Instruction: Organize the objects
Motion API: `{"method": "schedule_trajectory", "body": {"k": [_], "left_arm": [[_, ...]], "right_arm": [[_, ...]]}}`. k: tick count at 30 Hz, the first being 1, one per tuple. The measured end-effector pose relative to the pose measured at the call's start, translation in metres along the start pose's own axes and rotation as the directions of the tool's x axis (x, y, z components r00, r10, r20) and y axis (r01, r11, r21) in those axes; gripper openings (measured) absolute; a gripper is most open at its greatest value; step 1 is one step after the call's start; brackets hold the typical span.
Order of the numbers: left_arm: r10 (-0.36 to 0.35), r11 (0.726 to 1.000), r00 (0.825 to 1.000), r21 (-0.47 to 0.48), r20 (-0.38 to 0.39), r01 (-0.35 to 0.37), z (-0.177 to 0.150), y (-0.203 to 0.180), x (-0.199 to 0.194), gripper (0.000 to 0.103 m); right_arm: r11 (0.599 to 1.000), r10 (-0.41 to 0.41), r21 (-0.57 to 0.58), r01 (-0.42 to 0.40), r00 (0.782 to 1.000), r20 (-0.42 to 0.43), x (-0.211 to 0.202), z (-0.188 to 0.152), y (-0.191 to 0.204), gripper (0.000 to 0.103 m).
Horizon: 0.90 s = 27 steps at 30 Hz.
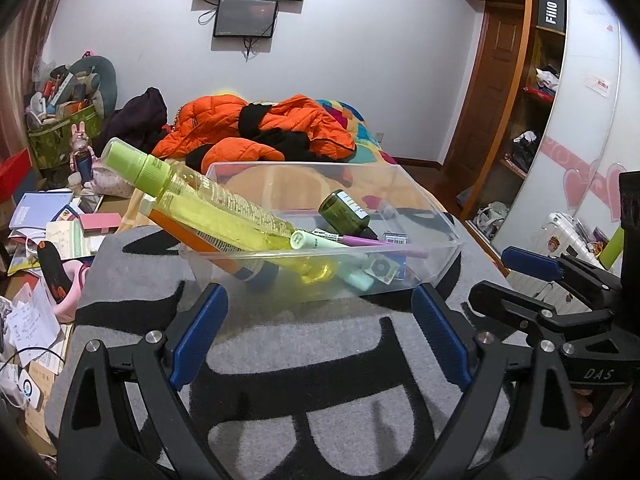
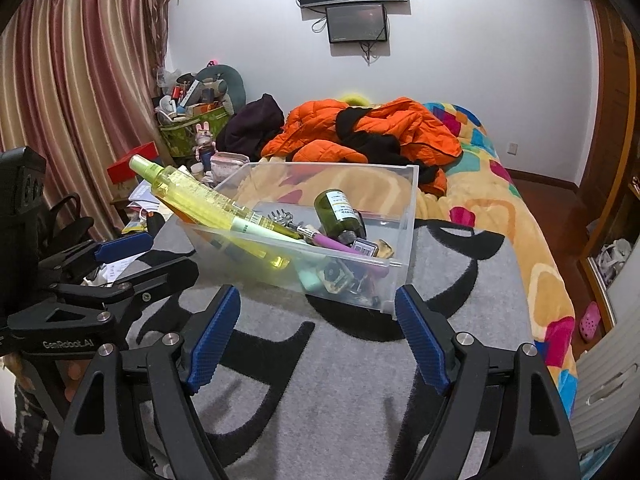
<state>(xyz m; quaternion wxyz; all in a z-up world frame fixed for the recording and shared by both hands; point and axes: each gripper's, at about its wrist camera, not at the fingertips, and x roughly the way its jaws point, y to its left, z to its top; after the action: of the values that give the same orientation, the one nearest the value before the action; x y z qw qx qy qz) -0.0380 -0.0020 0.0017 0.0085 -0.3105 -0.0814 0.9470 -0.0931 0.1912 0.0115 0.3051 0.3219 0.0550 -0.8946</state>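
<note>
A clear plastic bin point(image 1: 436, 208) stands on a grey and black blanket point(image 1: 320, 360). It holds a tall yellow spray bottle point(image 1: 216, 200) leaning over its left rim, an orange bottle point(image 1: 208, 240) under it, a dark green bottle point(image 1: 344, 210), a purple pen point(image 1: 368, 242) and several small items. The bin point(image 2: 404, 216), yellow bottle point(image 2: 192, 194) and green bottle point(image 2: 336, 210) also show in the right wrist view. My left gripper point(image 1: 320, 328) is open and empty just short of the bin. My right gripper point(image 2: 316, 332) is open and empty near the bin's front corner.
An orange jacket point(image 1: 256, 128) and dark clothes lie on a colourful bedspread point(image 2: 500, 208) behind the bin. Papers and boxes clutter a desk at left point(image 1: 48, 232). A wardrobe point(image 1: 540, 100) stands at right. Curtains point(image 2: 80, 80) hang at left.
</note>
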Motion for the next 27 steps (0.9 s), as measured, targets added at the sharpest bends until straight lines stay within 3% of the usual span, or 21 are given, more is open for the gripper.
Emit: {"method": "schedule_trajectory", "body": {"k": [27], "left_arm": [[-0.003,1.000,1.000,-0.008,-0.009,0.003,-0.0037,0.0005,0.0030,0.094]], "right_arm": [[1.000,0.008,-0.001,-0.008,1.000,0.002,-0.0042,-0.0045,0.0024,0.080]]}}
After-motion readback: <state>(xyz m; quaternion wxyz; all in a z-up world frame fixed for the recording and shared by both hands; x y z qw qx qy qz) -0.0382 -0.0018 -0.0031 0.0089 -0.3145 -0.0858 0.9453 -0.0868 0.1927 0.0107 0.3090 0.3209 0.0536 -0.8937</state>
